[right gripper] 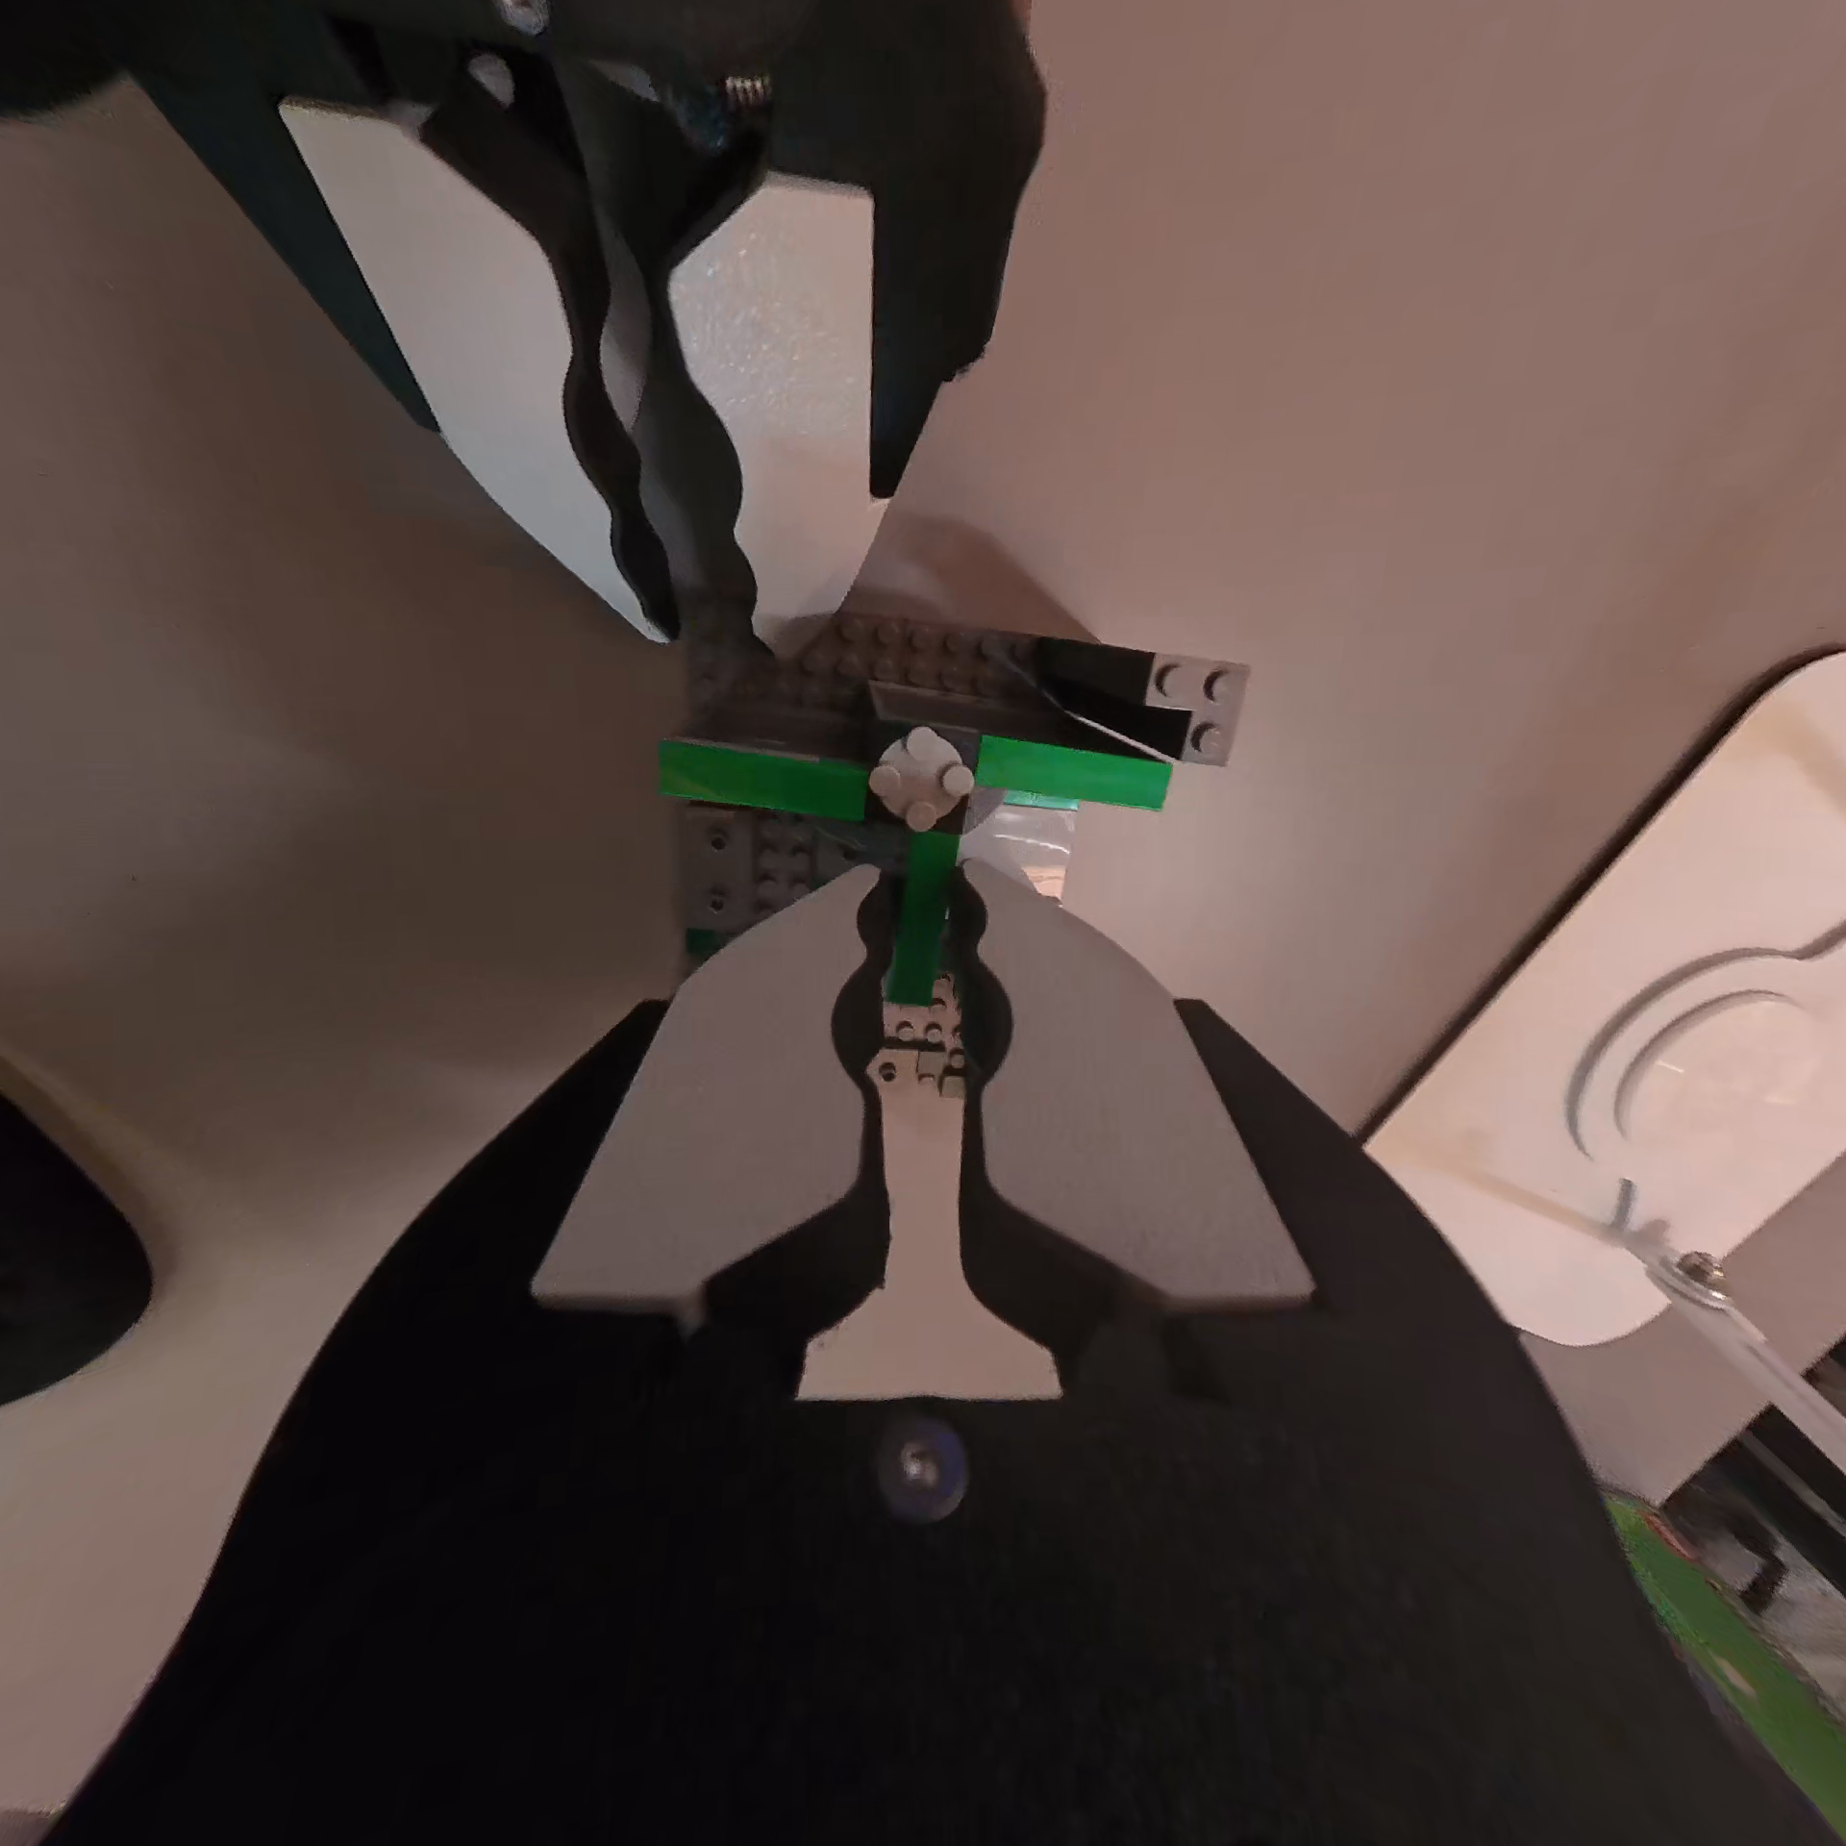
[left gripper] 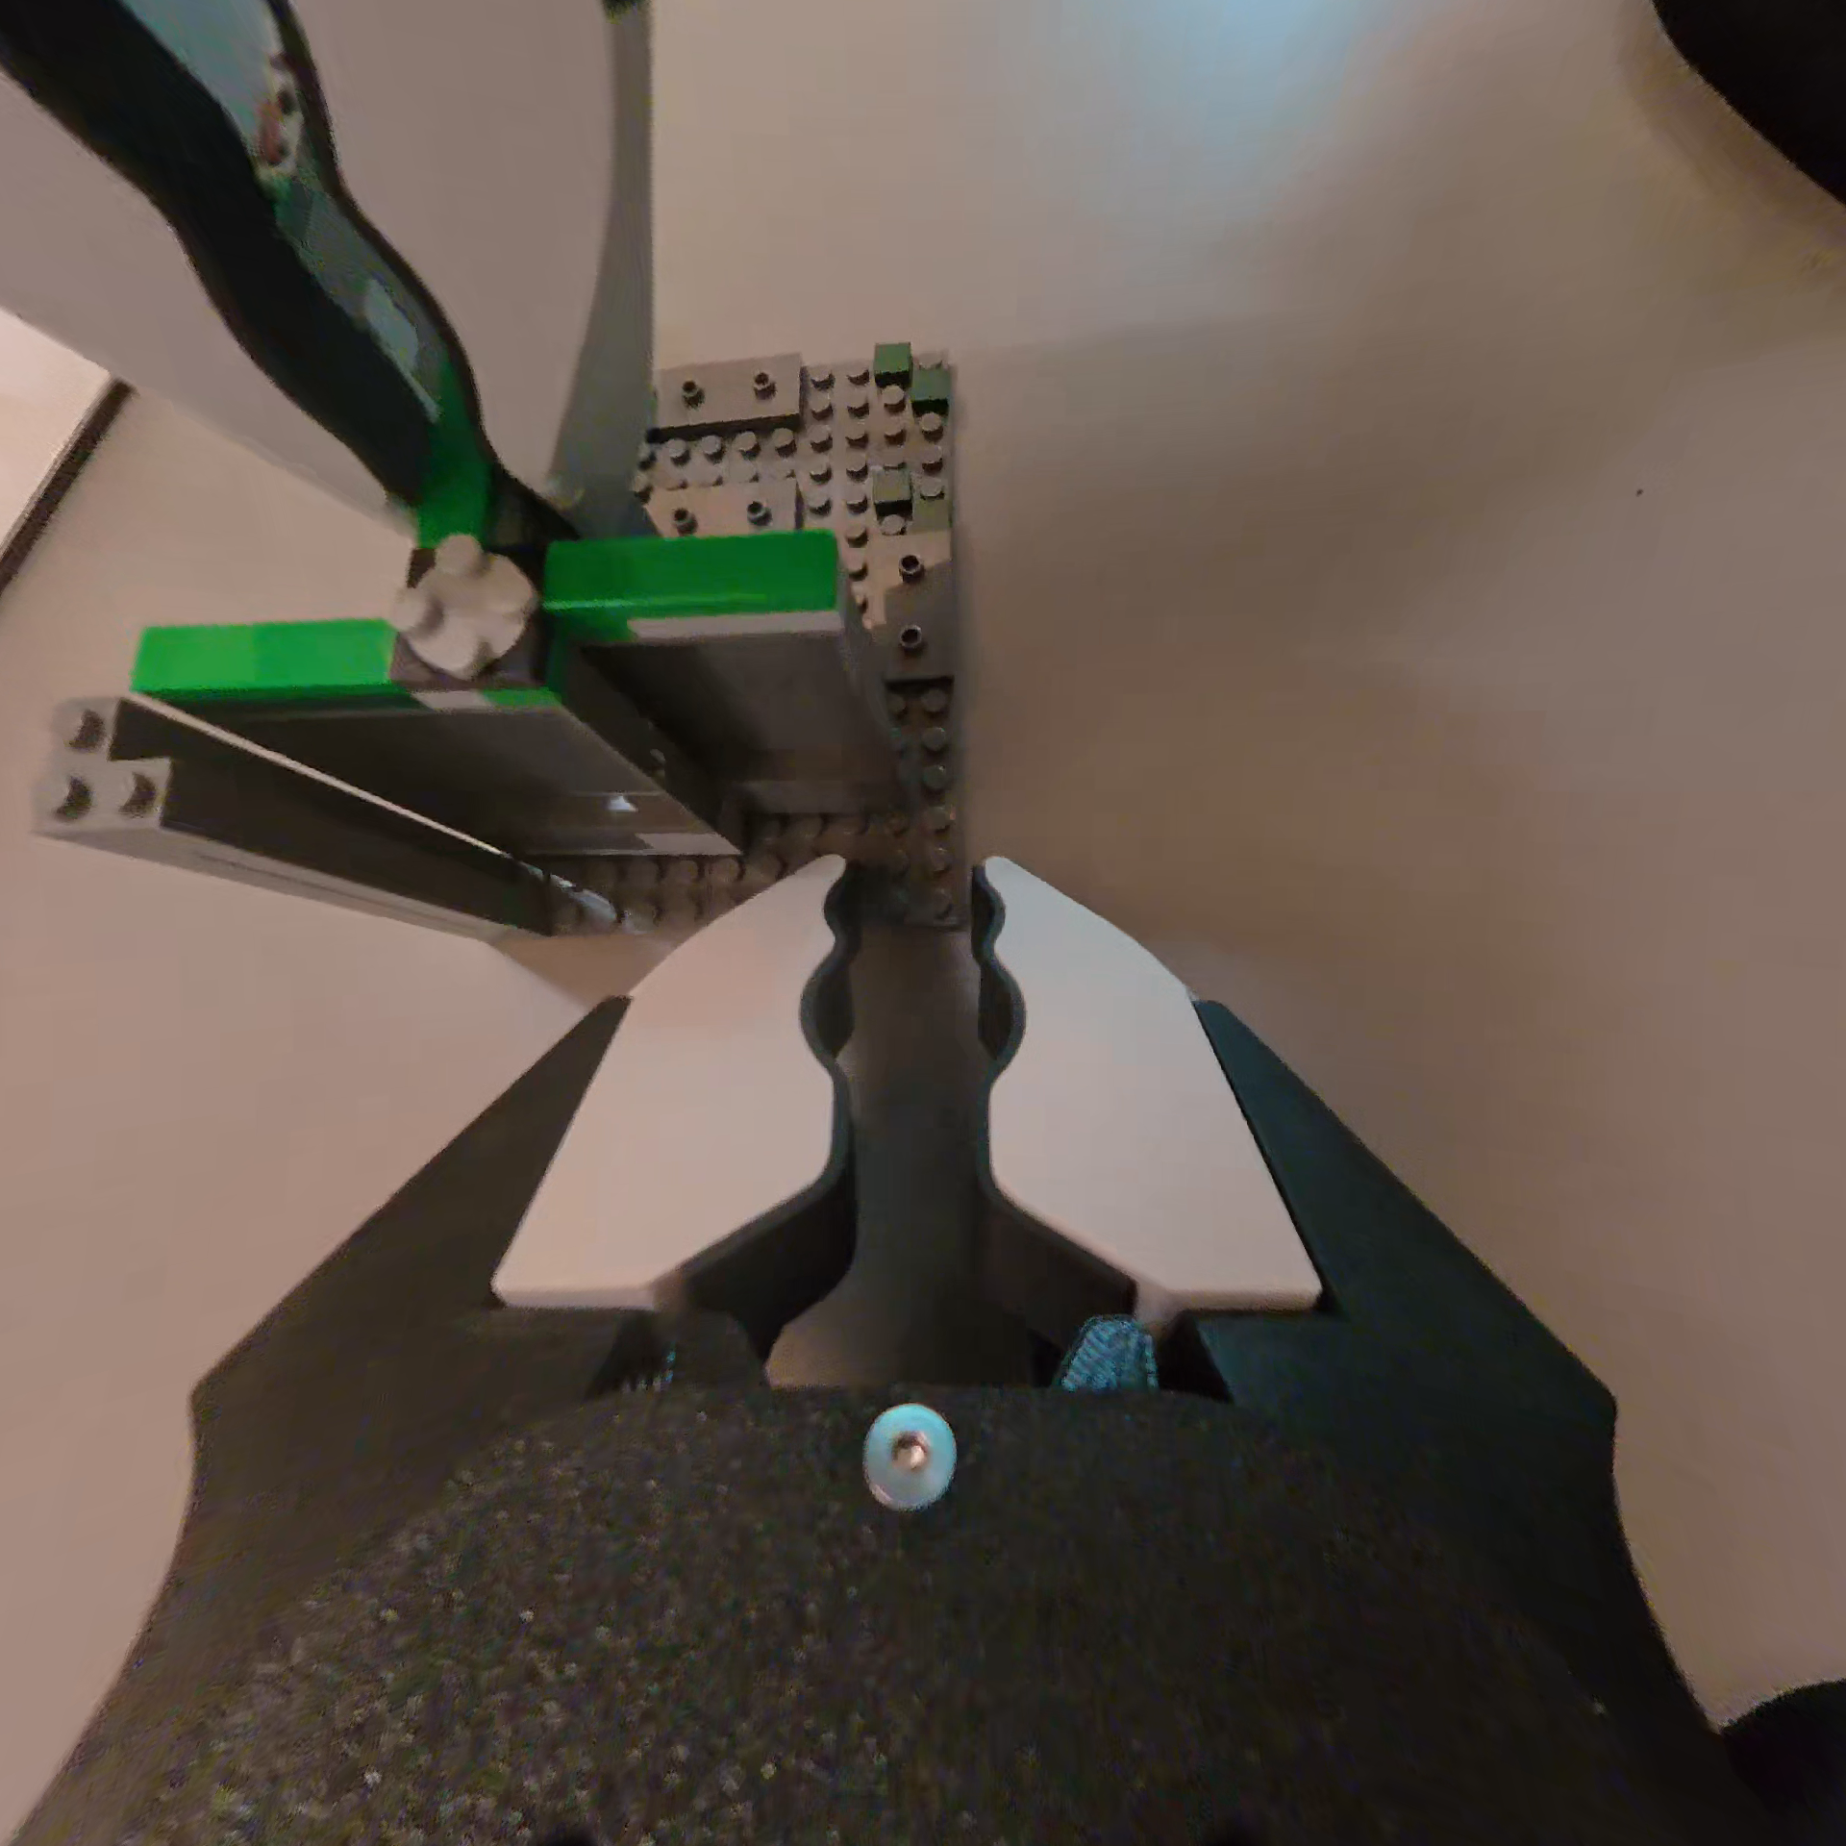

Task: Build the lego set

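A dark grey studded Lego plate point(left gripper: 859, 450) carries a rotor with green blades point(left gripper: 689, 569) around a light grey round hub point(left gripper: 461, 614), next to long black and grey beams point(left gripper: 300, 799). My left gripper point(left gripper: 909, 879) is shut on the near edge of the plate. My right gripper point(right gripper: 914, 884) is shut on one green blade point(right gripper: 919, 939) just below the hub point(right gripper: 919, 777). The right gripper also shows at upper left in the left wrist view point(left gripper: 519, 499). The left gripper shows at the top of the right wrist view point(right gripper: 714, 624), on the plate's far edge point(right gripper: 899, 649).
The beige tabletop point(left gripper: 1398, 599) lies under everything. A white tray with moulded recesses point(right gripper: 1598, 999) lies to the right, with a green and grey item point(right gripper: 1718, 1648) beyond its near end. A dark object point(left gripper: 1768, 70) sits at the far right corner. The grippers' ends are close to 8 cm from one another.
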Demonstrator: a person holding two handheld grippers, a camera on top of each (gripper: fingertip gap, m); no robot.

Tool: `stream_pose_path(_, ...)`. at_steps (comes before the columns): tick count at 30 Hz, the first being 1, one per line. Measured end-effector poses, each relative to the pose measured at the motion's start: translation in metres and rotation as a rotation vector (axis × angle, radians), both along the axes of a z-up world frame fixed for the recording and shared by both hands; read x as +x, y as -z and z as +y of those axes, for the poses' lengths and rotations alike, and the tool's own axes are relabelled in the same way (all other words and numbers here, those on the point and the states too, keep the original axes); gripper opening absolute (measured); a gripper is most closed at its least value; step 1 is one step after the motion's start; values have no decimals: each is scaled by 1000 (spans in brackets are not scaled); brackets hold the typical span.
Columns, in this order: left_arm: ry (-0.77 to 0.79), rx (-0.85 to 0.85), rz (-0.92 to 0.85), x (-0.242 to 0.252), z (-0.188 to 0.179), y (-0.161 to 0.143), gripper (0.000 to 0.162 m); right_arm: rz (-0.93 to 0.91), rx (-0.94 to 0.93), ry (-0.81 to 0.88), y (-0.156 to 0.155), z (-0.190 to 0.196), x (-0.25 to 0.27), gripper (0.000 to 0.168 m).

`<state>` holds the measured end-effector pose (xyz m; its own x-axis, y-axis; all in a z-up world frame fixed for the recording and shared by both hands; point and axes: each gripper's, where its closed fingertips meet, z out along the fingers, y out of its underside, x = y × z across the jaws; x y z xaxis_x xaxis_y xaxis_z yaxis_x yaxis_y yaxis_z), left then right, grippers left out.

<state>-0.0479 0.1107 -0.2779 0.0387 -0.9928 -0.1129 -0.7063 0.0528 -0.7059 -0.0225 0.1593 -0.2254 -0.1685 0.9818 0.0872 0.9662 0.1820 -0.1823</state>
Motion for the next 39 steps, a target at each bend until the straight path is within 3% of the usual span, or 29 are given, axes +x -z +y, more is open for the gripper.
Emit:
stream_pose_path(6, 39, 85, 74, 0, -4, 1, 6, 36, -34, 9, 0, -1, 0, 9)
stream_pose_path(11, 22, 50, 53, 0, -5, 1, 3, 18, -36, -58, 0, -1, 3, 10)
stream_pose_path(30, 13, 0, 27, 2, -7, 1, 0, -107, -50, -290, -1, 0, 7, 13)
stream_pose_path(39, 12, -16, 1, 1, -8, 0, 2, -134, -7, -226, 0, 4, 3, 14)
